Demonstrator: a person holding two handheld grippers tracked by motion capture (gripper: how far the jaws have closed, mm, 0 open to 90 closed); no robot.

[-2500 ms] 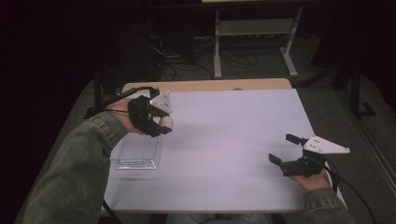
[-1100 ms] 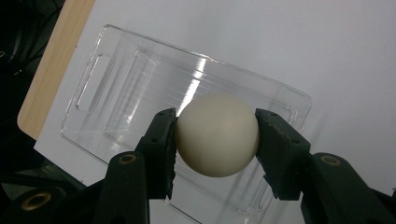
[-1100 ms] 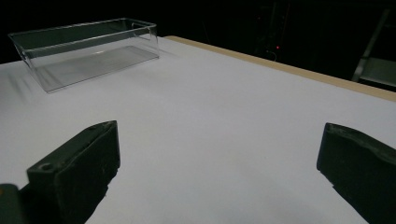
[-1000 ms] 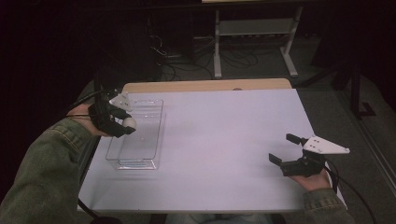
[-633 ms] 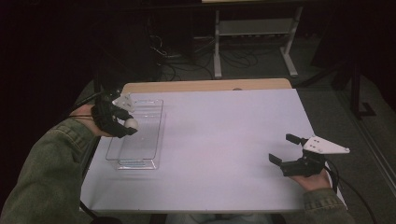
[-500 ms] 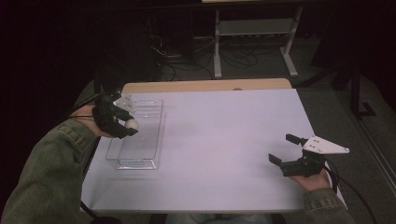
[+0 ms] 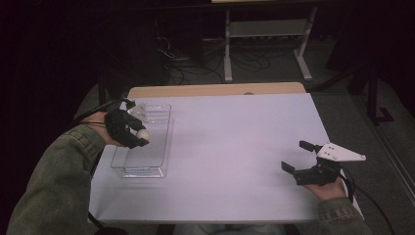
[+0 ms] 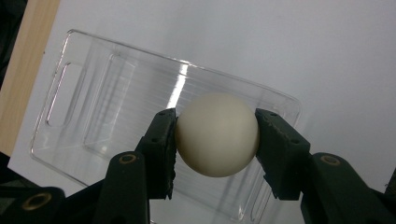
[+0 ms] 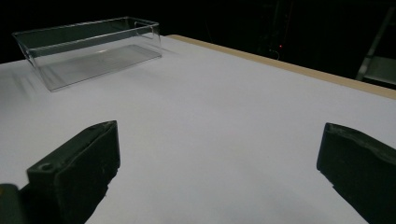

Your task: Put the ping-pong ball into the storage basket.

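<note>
1. Since the earliest high view, the left tool (image 7: 138, 138) has carried the white ball (image 8: 217, 134) from over the middle-left of the tabletop (image 7: 230, 147) across to the clear plastic bin (image 7: 164, 128); in the last second it has barely shifted and now hangs above the bin's near half.
2. Its grip has not altered in that time; the left gripper view shows both black pads pressed against opposite sides of the ball, so the left tool is clenched on it (the ball is not yet resting on anything).
3. The ball sits directly over the bin's floor in the left gripper view, with the bin's ribbed base and moulded handle slot visible behind it; I judge the carrying step is nearly done and what remains is a lowering and a release into the bin.
4. The right tool (image 7: 304, 159) has kept its place near the right front edge of the tabletop throughout; its jaws stand wide apart with nothing between them, as the right gripper view confirms, so it is released and idle; the bin (image 9: 88, 44) lies well apart from it across the bare surface.
5. No brand, label or writing can be read on the ball, the bin, the tools or the tabletop; the ball's surface looks plain and matt.
</note>
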